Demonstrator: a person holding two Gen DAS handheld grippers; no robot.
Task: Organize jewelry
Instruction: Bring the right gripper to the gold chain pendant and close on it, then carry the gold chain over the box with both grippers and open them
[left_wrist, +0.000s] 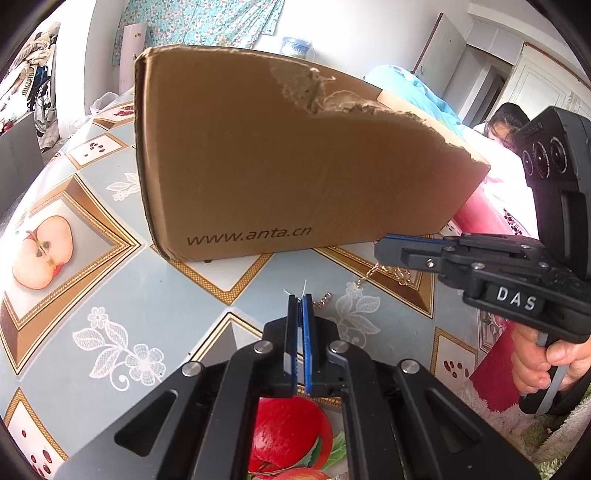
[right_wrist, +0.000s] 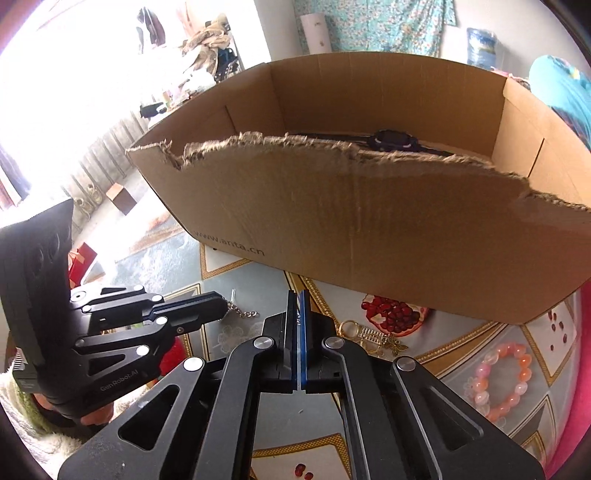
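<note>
Two grippers, both pressed together: our left gripper pinches the chain just above the table; our right gripper holds nothing we can see. One box, one bead bracelet.

Bright room, floral curtain, white doors

Bright daylight; the window blows out white, fisheye bends the edges, dark corners, sharp centre.
</note>
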